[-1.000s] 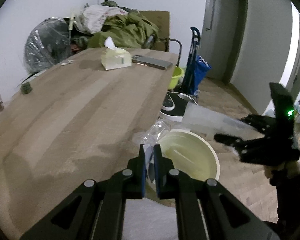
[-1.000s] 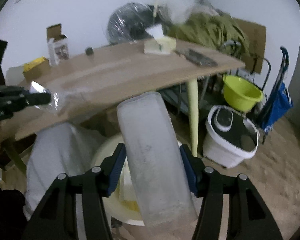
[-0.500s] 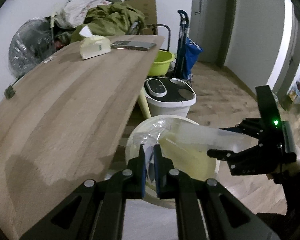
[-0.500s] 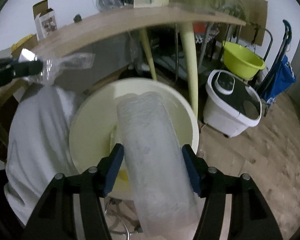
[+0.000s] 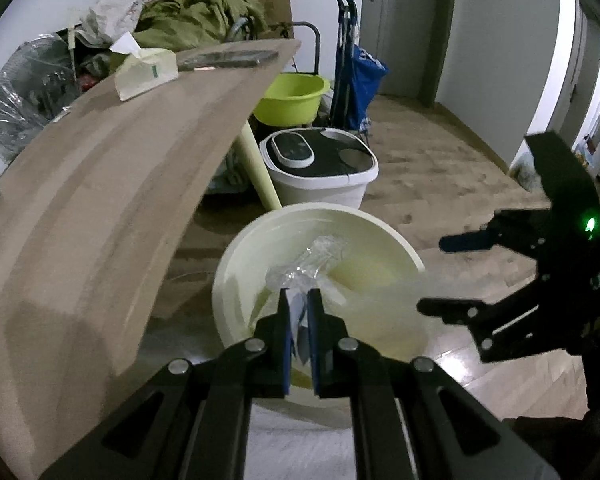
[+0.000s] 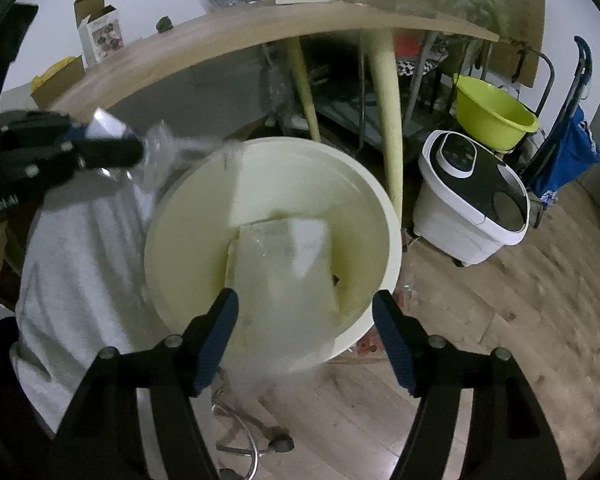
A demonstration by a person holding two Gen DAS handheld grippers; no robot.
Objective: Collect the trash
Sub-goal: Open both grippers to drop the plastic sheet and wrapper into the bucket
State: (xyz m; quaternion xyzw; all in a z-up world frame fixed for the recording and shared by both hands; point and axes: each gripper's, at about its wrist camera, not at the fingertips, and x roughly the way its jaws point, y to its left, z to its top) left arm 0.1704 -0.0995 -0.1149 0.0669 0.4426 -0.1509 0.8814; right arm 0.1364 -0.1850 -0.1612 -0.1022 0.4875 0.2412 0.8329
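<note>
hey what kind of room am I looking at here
Most likely a lived-in room at home, used partly for storage. A wooden table holds a tissue pack, clothes are heaped behind it, and a green basin and a foot-bath tub stand on the wood floor.

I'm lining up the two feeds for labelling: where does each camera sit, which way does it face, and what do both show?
Left wrist: on the left gripper, looking down past the wooden table into the cream bin; its shut fingers pinch a clear plastic wrapper; the right gripper shows.
Right wrist: on the right gripper, looking down into the bin; jaws just opened, clear plastic container dropping free; the left gripper and grey-clothed lap show.
Shared: bin, table, green basin, white appliance.
</note>
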